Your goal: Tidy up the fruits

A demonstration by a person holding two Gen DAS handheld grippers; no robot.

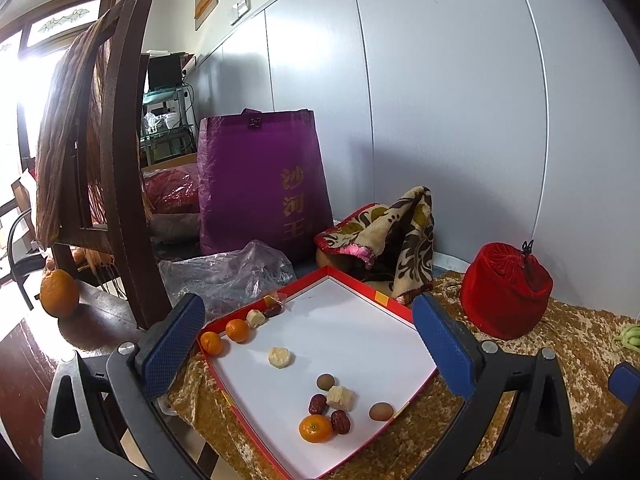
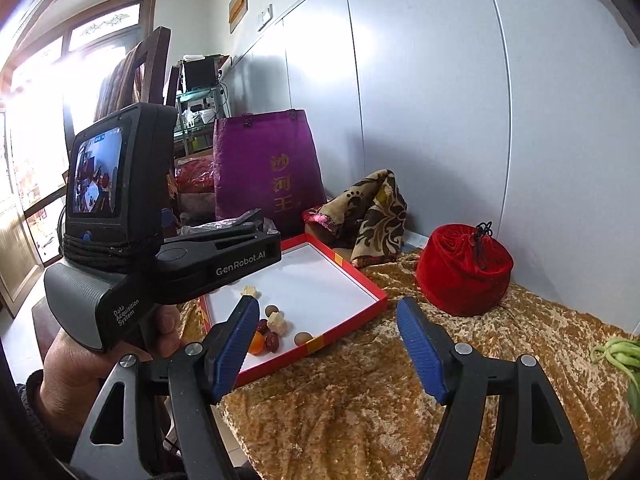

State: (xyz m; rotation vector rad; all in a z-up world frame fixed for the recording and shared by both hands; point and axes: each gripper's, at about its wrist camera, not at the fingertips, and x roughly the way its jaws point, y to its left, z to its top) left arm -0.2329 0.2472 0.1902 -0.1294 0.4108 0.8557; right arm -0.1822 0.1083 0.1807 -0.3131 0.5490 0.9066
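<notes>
- My left gripper (image 1: 308, 344) hangs over the red-rimmed box lid (image 1: 362, 286), tilted down at its white floor, jaws spread wide with nothing between the pads. I judge that spread is meant to straddle any one of the small fruits below.
- My right gripper (image 2: 328, 344) waits just off the lid's near right edge, over the gold velvet cloth (image 2: 360, 400), jaws parted fairly wide and empty. Held aside like this, I think it leaves the tray free for the left one.
- A hand (image 2: 80, 368) grips the left tool's handle, seen from the right wrist view.
- The fruits lie in two lots inside the lid. Along the far left wall runs a row: two small oranges (image 1: 211, 343), a pale peeled chunk (image 1: 255, 318) and a dark date (image 1: 274, 310) — lined up by the rim, which reads to me as the sorted side.
- Loose near the front corner: a mandarin (image 1: 315, 428), two wrinkled red dates (image 1: 318, 404), a cream ridged chunk (image 1: 340, 398) and two brown longans (image 1: 325, 381). They touch or nearly touch, so picking one cleanly may nudge its neighbours.
- One more pale chunk (image 1: 280, 357) sits alone mid-tray.
- The mandarin looks glossy and firm; the dates dull and shrivelled; the pale pieces knobbly and possibly soft.
- A larger orange (image 1: 59, 293) rests outside the lid on the dark table, well apart.
</notes>
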